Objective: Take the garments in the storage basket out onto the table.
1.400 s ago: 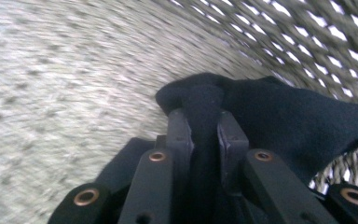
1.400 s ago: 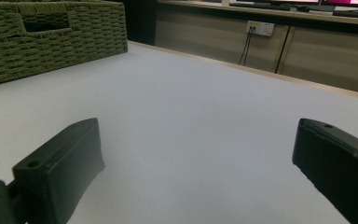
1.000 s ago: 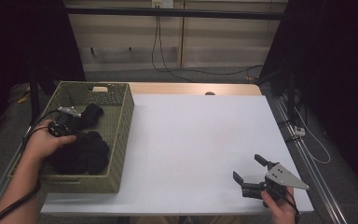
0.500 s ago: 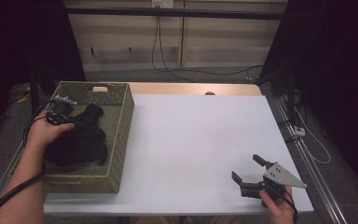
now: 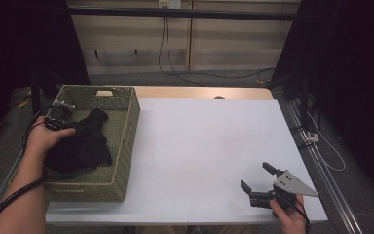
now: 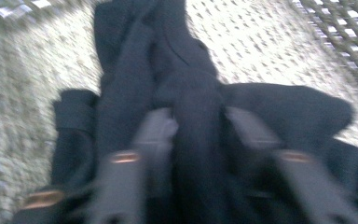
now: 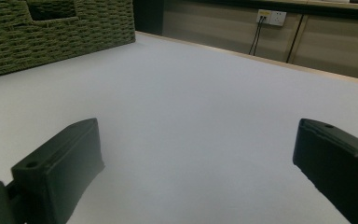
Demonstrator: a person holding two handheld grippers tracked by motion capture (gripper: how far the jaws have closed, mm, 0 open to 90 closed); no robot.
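Left tool (image 6: pixel 191 135) over the woven basket (image 5: pixel 126 122) at the left edge of the white tabletop (image 5: pixel 209 141); its jaws have just been opening and stand partly apart, a fold of the black garment (image 6: pixel 186 84) between them, contact uncertain in the blur. The garment lies heaped inside the basket. Right tool (image 5: pixel 259 183), jaws wide apart and empty, sits low at the tabletop's near right corner.

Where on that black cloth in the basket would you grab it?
I'd probably take the raised fold along the top of the black cloth, coming straight down from above: the basket walls block the sides, and that ridge fits between the left gripper's fingers.
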